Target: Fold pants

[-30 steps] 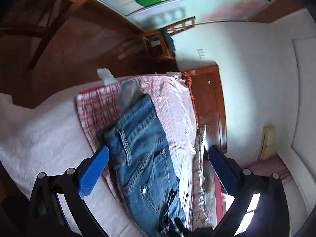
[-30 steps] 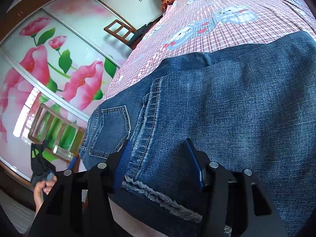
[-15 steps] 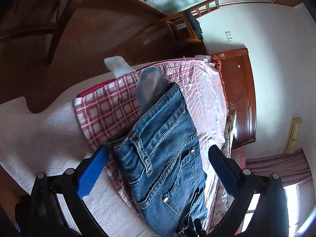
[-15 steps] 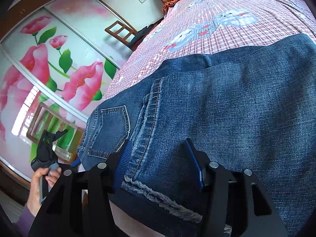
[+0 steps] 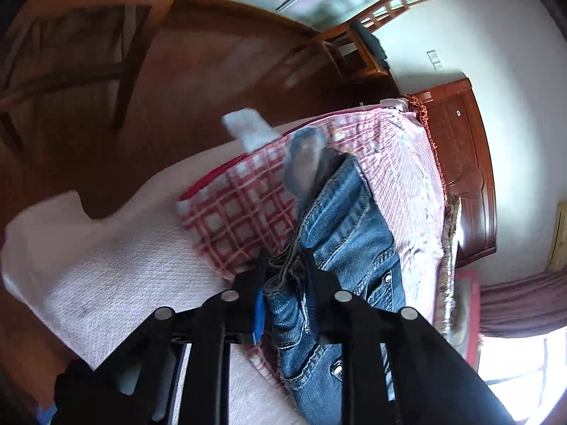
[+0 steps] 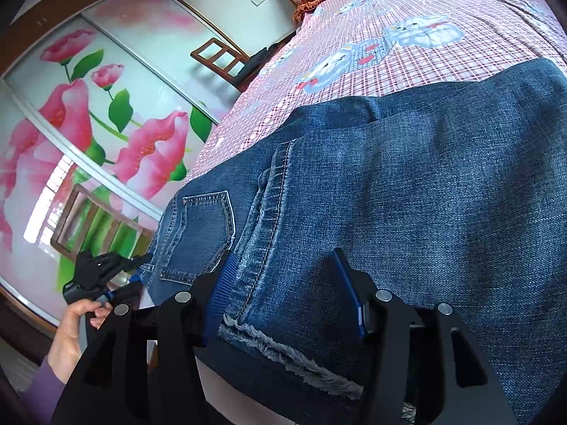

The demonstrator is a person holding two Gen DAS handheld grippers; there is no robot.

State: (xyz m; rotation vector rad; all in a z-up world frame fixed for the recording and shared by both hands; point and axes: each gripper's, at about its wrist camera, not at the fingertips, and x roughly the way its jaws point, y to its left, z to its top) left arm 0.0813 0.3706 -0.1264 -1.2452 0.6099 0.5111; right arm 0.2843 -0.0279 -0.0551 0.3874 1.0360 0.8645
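Blue jeans (image 5: 349,237) lie on a pink checked bedsheet (image 5: 241,219). In the left wrist view my left gripper (image 5: 285,265) is shut on the jeans' waistband at the bed's near corner. In the right wrist view the jeans (image 6: 407,191) fill the frame, back pocket at left, frayed hem (image 6: 283,350) at the bottom. My right gripper (image 6: 283,283) is closed on the leg end near the frayed hem, denim bunched between its fingers. The left gripper (image 6: 106,269) shows small at far left, at the waistband, held by a hand.
The bed's white cover (image 5: 117,272) hangs at the near corner over a wooden floor (image 5: 198,81). A wooden headboard (image 5: 464,177) and a chair (image 5: 358,42) stand beyond. A floral sliding wardrobe (image 6: 88,124) is beside the bed.
My left gripper moved down to the jeans' waistband and closed on it; it was open above the jeans before. My right gripper has kept its hold on the leg end.
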